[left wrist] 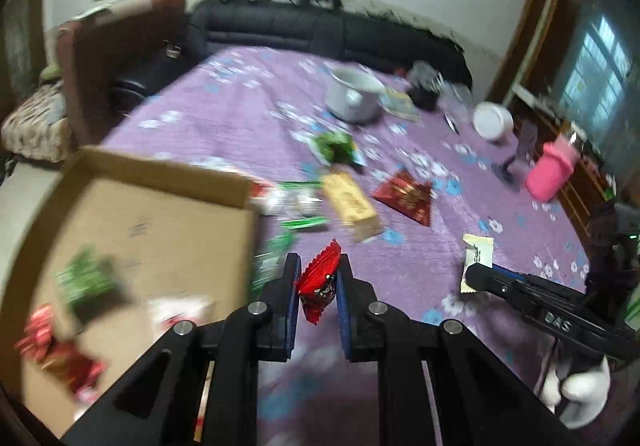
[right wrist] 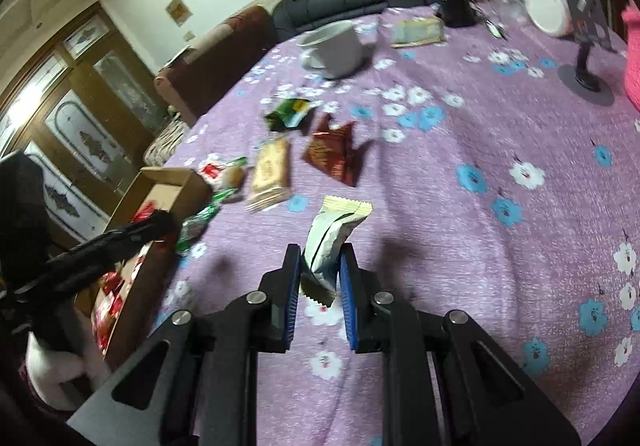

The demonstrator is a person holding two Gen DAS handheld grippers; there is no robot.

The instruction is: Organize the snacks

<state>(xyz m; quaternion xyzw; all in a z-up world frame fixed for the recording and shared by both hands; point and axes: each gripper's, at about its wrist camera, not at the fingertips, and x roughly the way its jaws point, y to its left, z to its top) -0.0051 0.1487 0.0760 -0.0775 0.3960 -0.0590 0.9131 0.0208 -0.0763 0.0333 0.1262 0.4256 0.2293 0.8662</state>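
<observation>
Two claws, left claw gripping red packet, right claw white packet

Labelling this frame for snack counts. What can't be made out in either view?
- Cardboard box contents, left wrist view: motion blur smears the packets; count and type unclear.
- Same box, right wrist view: the left gripper covers most of its inside.
- Red packet print: small, partly behind the jaws.
- White packet label: faces away.
- Pink container, right wrist view: cut off by the edge.

Black tool, blue pads, white gloves
</observation>
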